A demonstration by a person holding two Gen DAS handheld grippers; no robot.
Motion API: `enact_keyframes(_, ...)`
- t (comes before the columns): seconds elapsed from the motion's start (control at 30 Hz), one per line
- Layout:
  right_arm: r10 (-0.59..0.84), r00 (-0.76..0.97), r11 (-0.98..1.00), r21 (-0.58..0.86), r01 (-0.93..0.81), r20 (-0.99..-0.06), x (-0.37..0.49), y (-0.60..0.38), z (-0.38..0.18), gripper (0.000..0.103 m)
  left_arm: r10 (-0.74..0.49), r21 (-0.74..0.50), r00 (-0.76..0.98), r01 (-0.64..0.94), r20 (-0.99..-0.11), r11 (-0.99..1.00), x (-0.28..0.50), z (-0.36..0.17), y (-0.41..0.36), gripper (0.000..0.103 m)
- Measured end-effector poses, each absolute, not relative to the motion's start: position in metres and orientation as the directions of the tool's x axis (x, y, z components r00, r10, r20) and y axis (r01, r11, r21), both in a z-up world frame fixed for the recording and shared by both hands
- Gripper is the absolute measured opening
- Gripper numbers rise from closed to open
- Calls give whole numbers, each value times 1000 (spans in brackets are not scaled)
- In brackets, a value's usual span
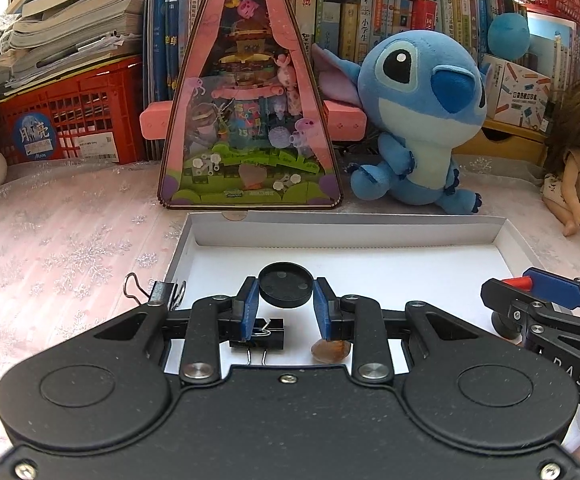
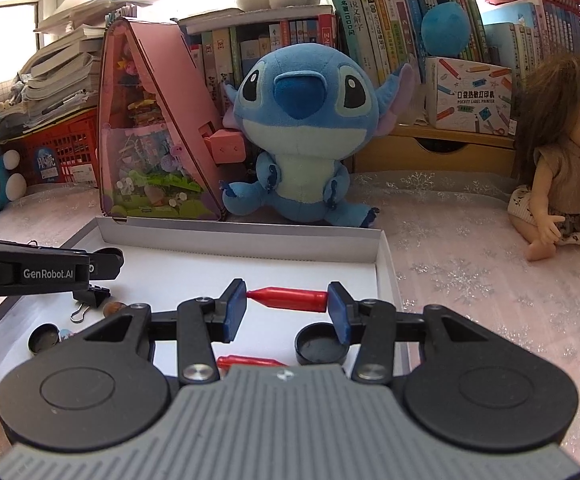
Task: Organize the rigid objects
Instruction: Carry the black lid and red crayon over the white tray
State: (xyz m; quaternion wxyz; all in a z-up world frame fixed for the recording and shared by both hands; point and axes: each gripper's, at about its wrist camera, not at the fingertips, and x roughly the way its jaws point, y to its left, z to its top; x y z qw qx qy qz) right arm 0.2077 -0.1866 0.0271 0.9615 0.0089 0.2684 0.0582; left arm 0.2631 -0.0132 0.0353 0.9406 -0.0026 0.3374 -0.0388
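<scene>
A pale pink cloth with silver snowflakes (image 2: 470, 280) covers the desk, backed by rows of books, a red crate (image 1: 70, 116), a pink triangular display case (image 1: 250, 120), a blue plush toy (image 2: 302, 128) and a doll (image 2: 562, 160).

A shallow white box (image 1: 346, 232) lies open on the cloth under both tools.

Counted across the two views: two red pointed caps, three black round caps and two black binder clips. A fourth round, dark piece sits near the box's left edge, too dim to tell what it is.

The left gripper (image 1: 286, 300) is clamped on a black round cap (image 1: 286, 286), its blue pads pressing on the cap's opposite edges and holding it clear of the box floor. Below its left finger lies a binder clip (image 1: 262, 334); a second binder clip (image 1: 162, 292) sits to the left, at the box's edge. A small brownish stone (image 1: 330, 350) lies under its right finger.

The right gripper (image 2: 287, 304) is closed on a red pointed cap (image 2: 288, 299), held crosswise end to end between the pads, tip against the left one. A second red cap (image 2: 246, 361) lies lower, just in front of the tool's body. An open black round cap (image 2: 321, 347) rests on the box floor beneath the right finger. Another round cap (image 2: 43, 339) lies well to the left.
</scene>
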Motion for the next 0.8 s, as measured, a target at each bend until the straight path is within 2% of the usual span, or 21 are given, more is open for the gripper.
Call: enact_keyframes(0.8, 79, 789, 994, -13, -110, -610, 239, -174, 22, 53, -65, -10, 735, 79, -675, 997, 287, 31, -23, 28)
